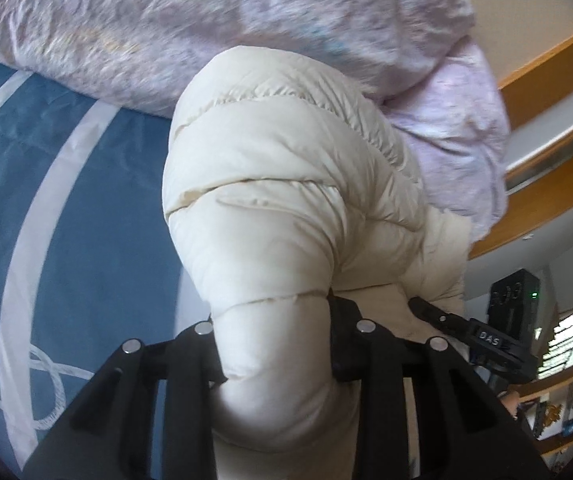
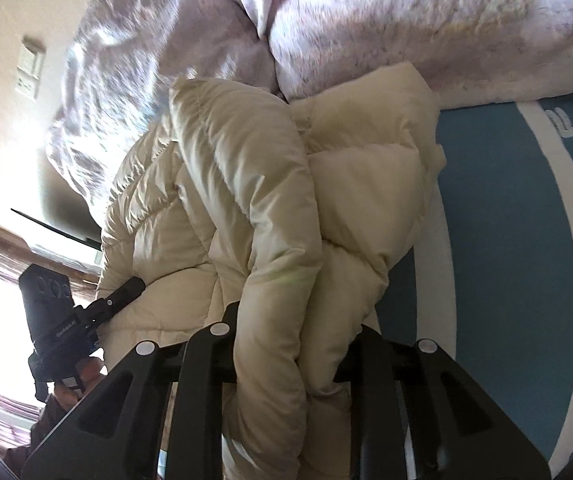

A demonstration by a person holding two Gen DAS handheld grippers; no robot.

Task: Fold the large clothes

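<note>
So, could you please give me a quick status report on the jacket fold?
Both grippers, left and right, clamped on cream puffer jacket. Jacket bunched over blue bedsheet. Pink duvet crowding behind.

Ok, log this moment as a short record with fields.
garment: cream puffer jacket, bunched
surface: blue bedsheet with white stripes
behind: lilac quilt
left hand-held gripper: clamped on a padded fold of the jacket
right hand-held gripper: clamped on another bunched fold
fold state: not flat yet
</note>
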